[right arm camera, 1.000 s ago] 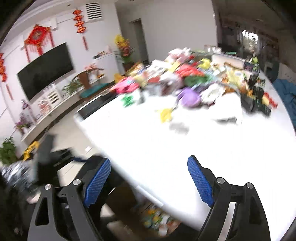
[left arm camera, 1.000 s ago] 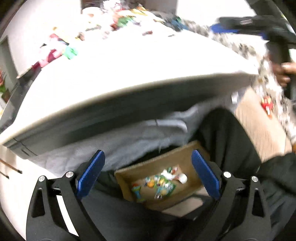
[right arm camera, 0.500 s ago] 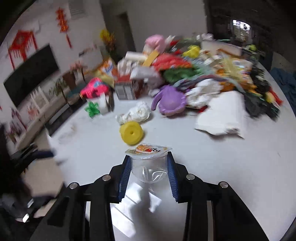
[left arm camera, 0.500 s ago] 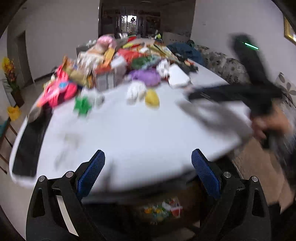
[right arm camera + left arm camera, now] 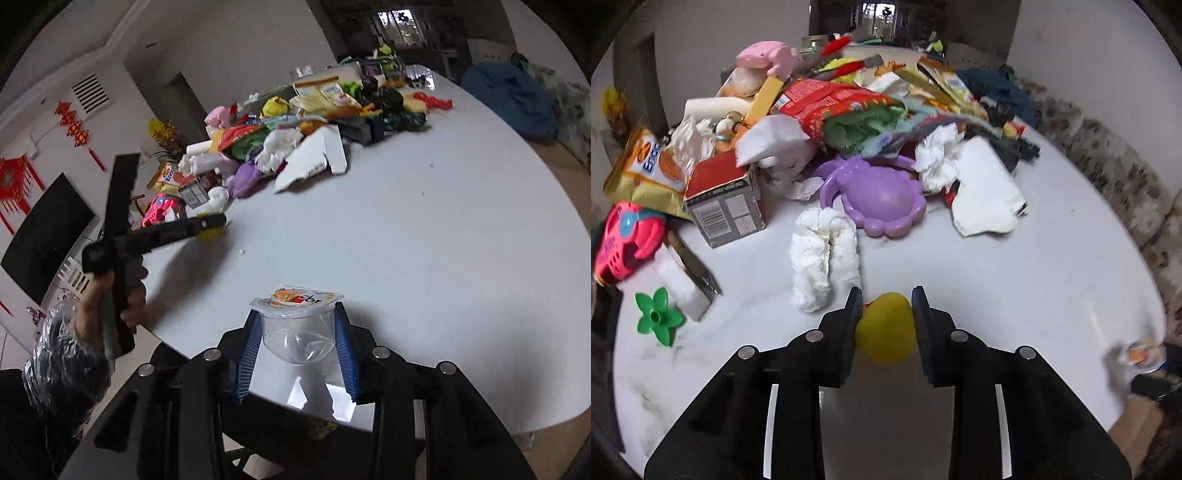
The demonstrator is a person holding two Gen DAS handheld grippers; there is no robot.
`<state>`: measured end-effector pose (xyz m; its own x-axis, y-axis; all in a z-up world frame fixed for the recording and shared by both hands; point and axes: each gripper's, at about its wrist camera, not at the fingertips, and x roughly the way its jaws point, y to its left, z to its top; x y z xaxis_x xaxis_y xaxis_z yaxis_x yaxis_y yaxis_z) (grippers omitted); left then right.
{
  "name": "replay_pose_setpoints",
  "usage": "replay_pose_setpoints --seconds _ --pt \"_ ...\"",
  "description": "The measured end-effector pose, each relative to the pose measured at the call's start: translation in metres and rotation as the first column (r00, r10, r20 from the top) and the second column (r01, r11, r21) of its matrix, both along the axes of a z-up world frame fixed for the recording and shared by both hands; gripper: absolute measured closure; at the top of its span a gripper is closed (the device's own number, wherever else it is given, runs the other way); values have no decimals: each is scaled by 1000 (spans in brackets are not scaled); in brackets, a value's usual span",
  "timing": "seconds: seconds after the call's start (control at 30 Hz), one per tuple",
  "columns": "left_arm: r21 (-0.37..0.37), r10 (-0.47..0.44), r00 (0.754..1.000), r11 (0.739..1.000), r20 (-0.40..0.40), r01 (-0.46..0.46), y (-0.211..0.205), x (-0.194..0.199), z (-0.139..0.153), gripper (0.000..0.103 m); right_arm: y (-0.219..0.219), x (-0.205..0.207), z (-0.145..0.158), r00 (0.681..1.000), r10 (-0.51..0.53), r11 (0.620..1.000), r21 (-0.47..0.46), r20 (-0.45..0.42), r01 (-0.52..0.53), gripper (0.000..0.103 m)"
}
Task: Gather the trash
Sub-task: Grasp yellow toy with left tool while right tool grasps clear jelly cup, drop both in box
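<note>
1. We see the left gripper (image 5: 885, 300) with its jaws pinched on a yellow round piece (image 5: 885, 328) that sits low on the white table (image 5: 1015, 288), just in front of the clutter.
2. Just beside it, to its left, lies a crumpled white tissue (image 5: 823, 258); past that come a purple plastic toy (image 5: 877, 195), a grey carton (image 5: 726, 210) and a torn white paper (image 5: 984, 192) — all heaped close together.
3. A green flower piece (image 5: 657, 318) lies apart at the left.
4. The right gripper (image 5: 298, 318) clamps a clear jelly cup (image 5: 299, 334) with its printed lid on, near the table's edge — well apart from the pile.
</note>
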<state>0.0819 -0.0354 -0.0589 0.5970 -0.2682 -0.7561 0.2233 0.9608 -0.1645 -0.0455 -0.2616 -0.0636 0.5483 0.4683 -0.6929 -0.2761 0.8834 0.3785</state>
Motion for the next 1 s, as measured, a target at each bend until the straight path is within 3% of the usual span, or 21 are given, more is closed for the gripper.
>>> replay_pose_setpoints --seconds 0.2,0.3,0.4,0.53,0.63,0.7,0.73,0.77,0.8,0.83,0.9,1.0 --pt "-73 -57 983 995 177 71 26 -68 64 76 17 -7 13 998 48 998 35 42 -49 65" --pt "-57 -102 954 991 281 123 37 -113 98 76 33 -16 29 991 108 993 48 81 -112 65" --pt "-10 -185 936 980 299 197 41 -158 102 75 54 -32 36 975 205 976 54 82 -210 65" --pt "35 -287 935 957 207 286 46 -205 63 75 88 -62 19 932 363 930 55 2 -363 65" --pt "42 -330 939 944 102 327 51 -225 15 75 111 -72 -13 898 428 903 29 -105 -428 65" --pt "30 -344 939 938 -19 344 52 -222 -31 74 122 -71 -40 877 441 894 11 -189 -447 63" --pt "25 -343 936 938 -82 346 54 -218 -54 62 127 -69 -57 869 437 893 -4 -232 -450 55" --pt "23 -338 934 939 -118 343 55 -214 -70 51 130 -68 -72 863 429 893 -16 -268 -449 38" --pt "27 -324 934 943 -149 332 56 -210 -89 27 132 -66 -88 858 413 895 -36 -306 -444 35" --pt "33 -309 935 947 -175 319 58 -206 -109 22 133 -65 -98 852 402 895 -53 -336 -443 35" --pt "22 -294 929 952 -226 306 64 -200 -130 22 132 -70 -102 847 394 893 -71 -358 -445 36" --pt "-4 -278 931 958 -238 286 73 -200 -127 22 120 -78 -66 860 420 892 -41 -290 -450 36"
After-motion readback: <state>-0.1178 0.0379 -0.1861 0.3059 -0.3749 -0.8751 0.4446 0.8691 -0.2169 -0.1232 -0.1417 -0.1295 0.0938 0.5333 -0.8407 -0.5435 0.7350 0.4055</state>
